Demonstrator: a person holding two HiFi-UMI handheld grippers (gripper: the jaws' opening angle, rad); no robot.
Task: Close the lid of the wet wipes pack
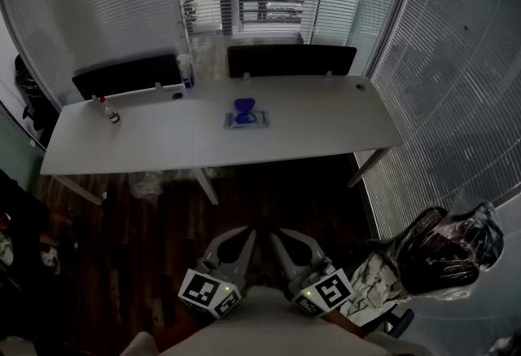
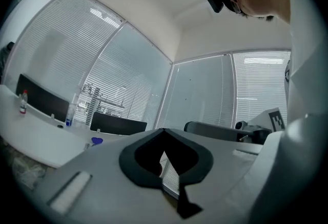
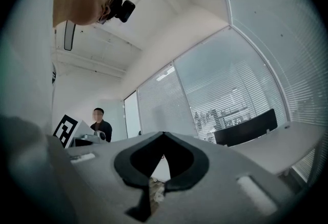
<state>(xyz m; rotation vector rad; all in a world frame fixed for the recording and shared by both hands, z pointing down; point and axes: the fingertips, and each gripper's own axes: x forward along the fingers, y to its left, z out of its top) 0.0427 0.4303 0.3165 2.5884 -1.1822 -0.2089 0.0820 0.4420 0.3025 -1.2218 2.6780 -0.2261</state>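
The wet wipes pack (image 1: 245, 119) lies flat near the middle of the white table (image 1: 326, 130), just right of the seam between its two tops and well clear of every edge. Its blue lid (image 1: 243, 106) stands up at the pack's far end, so it is open and the closing is not yet begun.

I judge this to be the approach step. Both my tongs are down by my body, well apart from the table, with a strip of dark plank floor (image 1: 163, 232) between. My left tongs (image 1: 242, 235) have their jaws brought together with nothing between them. My right tongs (image 1: 282, 236) are the same, tips meeting and empty.

That suits the job. Next I'd carry one pair over to the pack, get behind the raised lid and push it down flat until it seats. The other pair may need to pin the pack's near end.

The pack looks like a soft, pale pouch with blue print, likely to slide on the smooth matt top. The lid looks like a stiff, rounded plastic flap.

Further out, a small bottle (image 1: 110, 112) with a red cap stands toward the table's left end. Two dark panels (image 1: 291, 61) run along its far edge. A chair (image 1: 440, 252) wrapped in crinkled plastic sits off the near right corner.
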